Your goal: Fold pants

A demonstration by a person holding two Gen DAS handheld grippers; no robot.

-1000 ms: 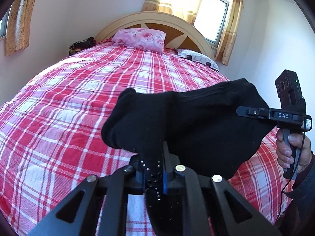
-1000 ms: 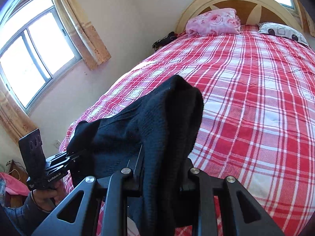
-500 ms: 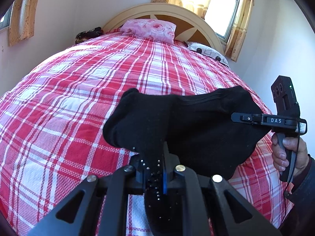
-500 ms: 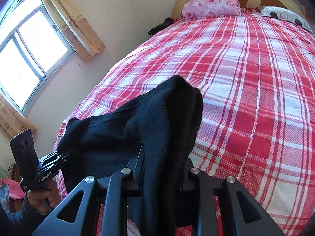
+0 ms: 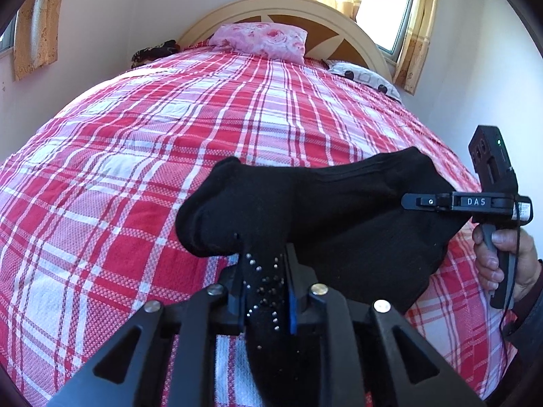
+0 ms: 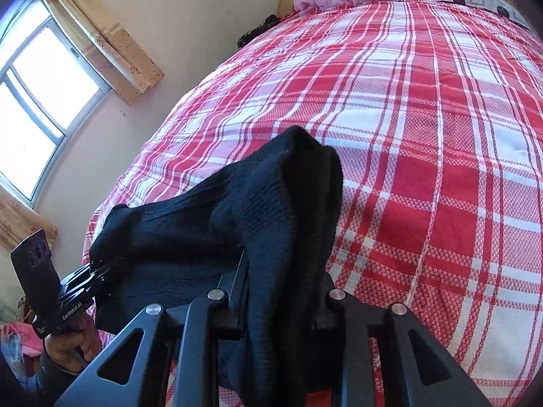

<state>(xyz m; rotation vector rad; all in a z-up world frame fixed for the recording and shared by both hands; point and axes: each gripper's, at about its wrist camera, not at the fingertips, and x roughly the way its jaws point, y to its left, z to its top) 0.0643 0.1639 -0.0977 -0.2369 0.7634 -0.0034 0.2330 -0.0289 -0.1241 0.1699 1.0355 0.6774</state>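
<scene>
Black pants (image 5: 339,210) hang folded over and stretched between my two grippers, low above the red plaid bed (image 5: 152,142). My left gripper (image 5: 264,271) has the studded edge of the cloth between its pads; its jaws are opening, and the fabric still fills the gap. In the right wrist view the pants (image 6: 190,237) drape thickly over my right gripper (image 6: 281,288), which is shut on a bunched fold. The right gripper (image 5: 424,201) shows side-on at the pants' far end, and the left gripper (image 6: 98,271) shows at the lower left.
A pink flowered pillow (image 5: 261,39) and a white patterned pillow (image 5: 366,78) lie by the curved headboard (image 5: 288,6). A dark bundle (image 5: 152,52) sits at the bed's far left corner. Curtained windows (image 6: 40,78) line the walls. A hand (image 5: 502,264) grips the right handle.
Both grippers have sunk toward the bedcover with the pants stretched between them. The left jaws stand slightly wider than before, with cloth between them.
</scene>
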